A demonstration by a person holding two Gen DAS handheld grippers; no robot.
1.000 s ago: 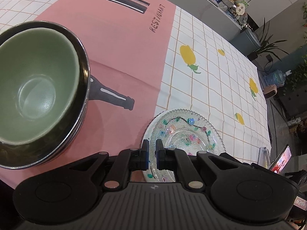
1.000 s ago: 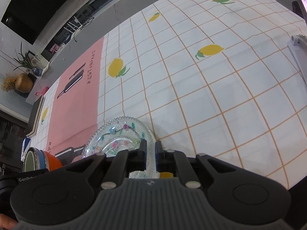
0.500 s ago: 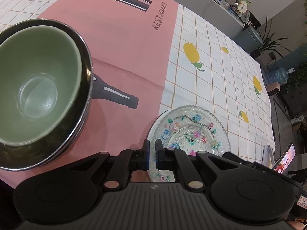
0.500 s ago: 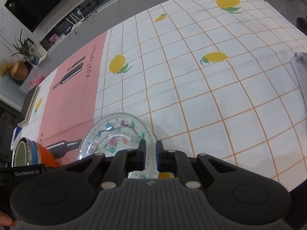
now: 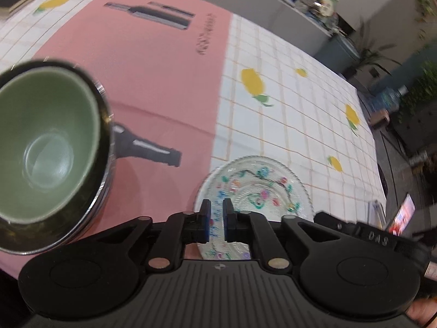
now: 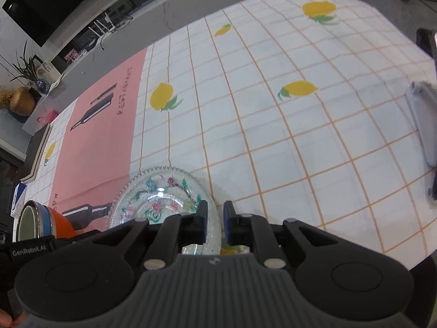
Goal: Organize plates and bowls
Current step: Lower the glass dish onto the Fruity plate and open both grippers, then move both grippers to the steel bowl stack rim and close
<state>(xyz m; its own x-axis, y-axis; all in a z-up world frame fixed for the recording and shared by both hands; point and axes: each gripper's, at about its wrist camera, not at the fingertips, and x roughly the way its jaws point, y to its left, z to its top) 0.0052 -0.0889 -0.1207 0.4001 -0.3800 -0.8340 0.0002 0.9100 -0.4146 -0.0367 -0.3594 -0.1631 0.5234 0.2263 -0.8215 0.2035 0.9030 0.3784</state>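
The glass plate (image 5: 262, 188) (painted with small flowers) lies flat on the bench's tablecloth (image 6: 273, 125), at the seam between pink and checked cloth. Both the left gripper (image 5: 216, 220) and right gripper (image 6: 215, 220) have just been opening their fingers, now slightly apart above the plate's near rim, gripping nothing. The stacked bowls (image 5: 46, 147) sit beside it.

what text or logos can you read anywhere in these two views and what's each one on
"GenRobot.AI": white label on the left claw's body, seen in the right wrist view.
"DAS": raised letters on the right claw's body, in the left wrist view; possibly only part of a word.
Word beside the printed bottles on the pink tablecloth panel: too blurred to read.
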